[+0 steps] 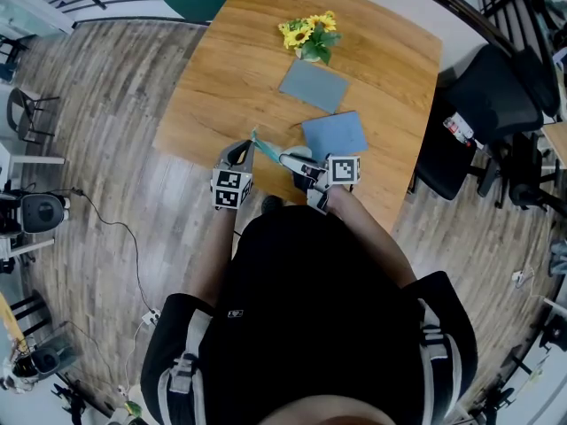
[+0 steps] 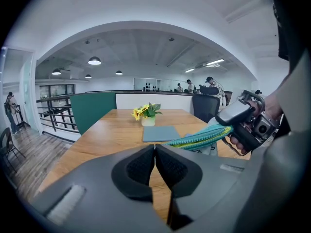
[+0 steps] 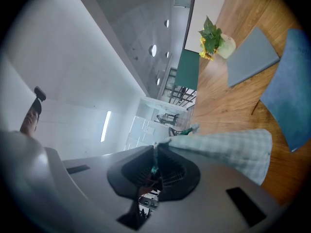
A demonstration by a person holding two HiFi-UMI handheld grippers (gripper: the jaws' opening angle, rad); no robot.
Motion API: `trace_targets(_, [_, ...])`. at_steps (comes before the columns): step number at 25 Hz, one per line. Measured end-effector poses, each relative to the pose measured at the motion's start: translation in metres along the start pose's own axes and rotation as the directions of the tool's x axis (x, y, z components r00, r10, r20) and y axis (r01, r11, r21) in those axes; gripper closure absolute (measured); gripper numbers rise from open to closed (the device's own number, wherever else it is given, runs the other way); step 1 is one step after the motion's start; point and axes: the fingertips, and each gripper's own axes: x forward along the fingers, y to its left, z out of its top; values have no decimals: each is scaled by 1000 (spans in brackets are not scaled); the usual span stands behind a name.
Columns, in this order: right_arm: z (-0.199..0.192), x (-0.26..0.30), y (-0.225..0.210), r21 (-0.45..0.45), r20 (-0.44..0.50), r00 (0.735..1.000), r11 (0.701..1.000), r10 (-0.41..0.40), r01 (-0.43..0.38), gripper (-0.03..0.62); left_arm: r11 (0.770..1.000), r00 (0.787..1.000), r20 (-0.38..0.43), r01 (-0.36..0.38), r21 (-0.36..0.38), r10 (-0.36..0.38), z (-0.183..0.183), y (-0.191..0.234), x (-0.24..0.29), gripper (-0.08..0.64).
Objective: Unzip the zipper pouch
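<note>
The zipper pouch (image 1: 270, 153), with a teal and yellow edge and a pale checked side, hangs stretched between my two grippers above the wooden table's (image 1: 221, 69) near edge. My left gripper (image 1: 251, 142) is shut, and the pouch's (image 2: 204, 137) teal end runs right up to its closed tips (image 2: 155, 147). My right gripper (image 1: 286, 158) is shut on the other end. In the right gripper view a teal bit sits between the pads (image 3: 155, 149) and the checked cloth (image 3: 228, 149) spreads to the right. The left gripper view shows the right gripper (image 2: 238, 118) in a hand.
A small pot of yellow flowers (image 1: 308, 38) stands at the table's far side. A grey mat (image 1: 314, 85) and a blue mat (image 1: 335, 135) lie flat between it and the grippers. A black chair (image 1: 483, 100) stands to the right. People stand far off in the office.
</note>
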Motion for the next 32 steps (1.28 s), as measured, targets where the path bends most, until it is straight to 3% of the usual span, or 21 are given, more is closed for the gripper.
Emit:
trace_targets(13, [-8, -7, 8, -6, -21, 1000, 1000, 21, -21, 563, 998, 999, -10, -51, -26, 51, -9, 15, -10, 552])
trace_targets(23, [-6, -25, -5, 15, 8, 1000, 1000, -24, 24, 563, 999, 999, -23, -47, -16, 46, -12, 13, -9, 552])
trace_targets(28, [-4, -26, 3, -10, 14, 1000, 1000, 13, -13, 563, 998, 998, -24, -66, -23, 65, -13, 19, -11, 554])
trace_targets(32, [-8, -32, -3, 12, 12, 1000, 1000, -20, 20, 563, 998, 998, -31, -61, -6, 61, -14, 17, -13, 551])
